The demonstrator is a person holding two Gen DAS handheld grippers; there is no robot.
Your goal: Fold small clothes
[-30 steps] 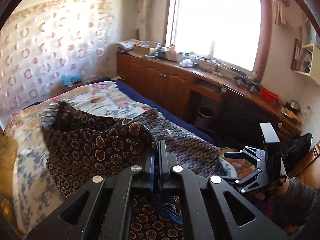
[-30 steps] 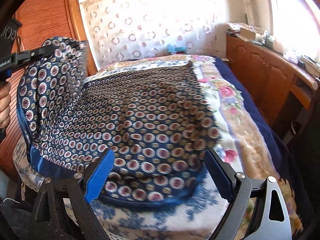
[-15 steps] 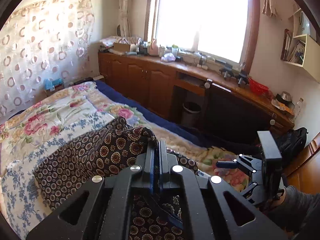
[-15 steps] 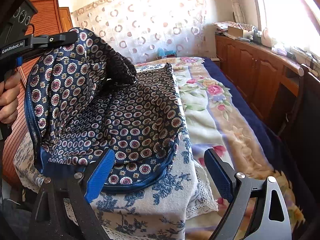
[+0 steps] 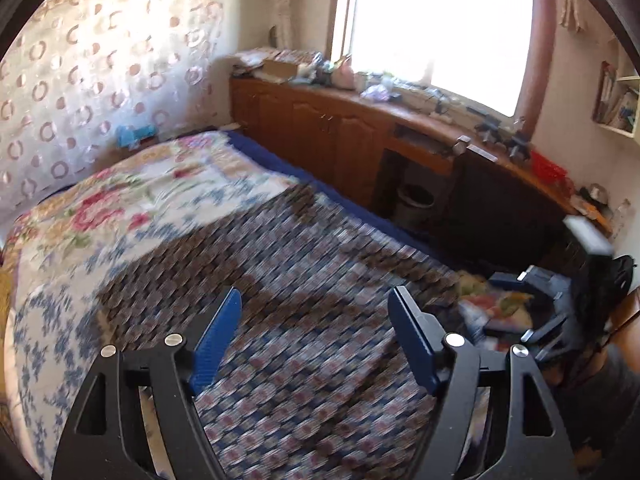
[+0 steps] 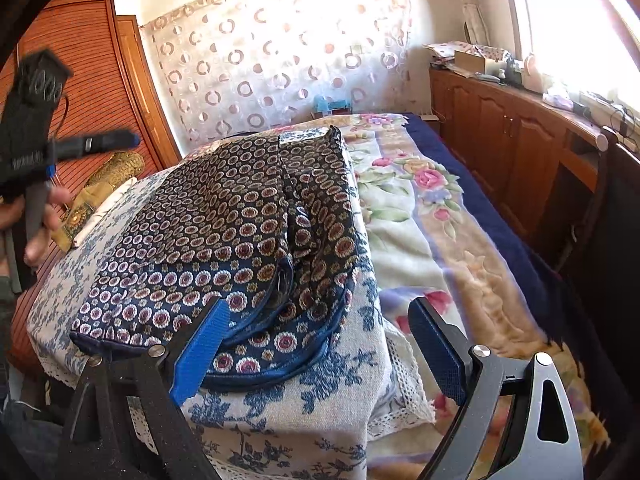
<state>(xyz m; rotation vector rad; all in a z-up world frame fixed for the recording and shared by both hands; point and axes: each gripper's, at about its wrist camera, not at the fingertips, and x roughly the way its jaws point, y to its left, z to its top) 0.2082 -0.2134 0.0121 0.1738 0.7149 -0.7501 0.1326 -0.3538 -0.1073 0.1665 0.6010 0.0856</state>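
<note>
The patterned garment (image 6: pixel 224 232) is thin woven cloth with a faint silky sheen and a smooth navy piped edge. It lies on a blue-flowered cover (image 6: pixel 304 400) of coarse matt weave with a lace trim. Beside this, the floral blanket (image 6: pixel 404 224) looks plush and fuzzy. The wardrobe (image 6: pixel 84 80) is ribbed, varnished wood; the cabinets (image 6: pixel 504 140) are glossy wood too. The right gripper (image 6: pixel 316 348) has matt black plastic arms, bright metal screws and ribbed blue pads (image 6: pixel 200 348). The curtain (image 6: pixel 276 56) is sheer cloth.

Floral bedspread (image 6: pixel 404 216), wooden cabinets (image 5: pixel 320 132) under bright window (image 5: pixel 436 24), patterned curtain (image 6: pixel 272 60), wooden wardrobe (image 6: pixel 92 80)
</note>
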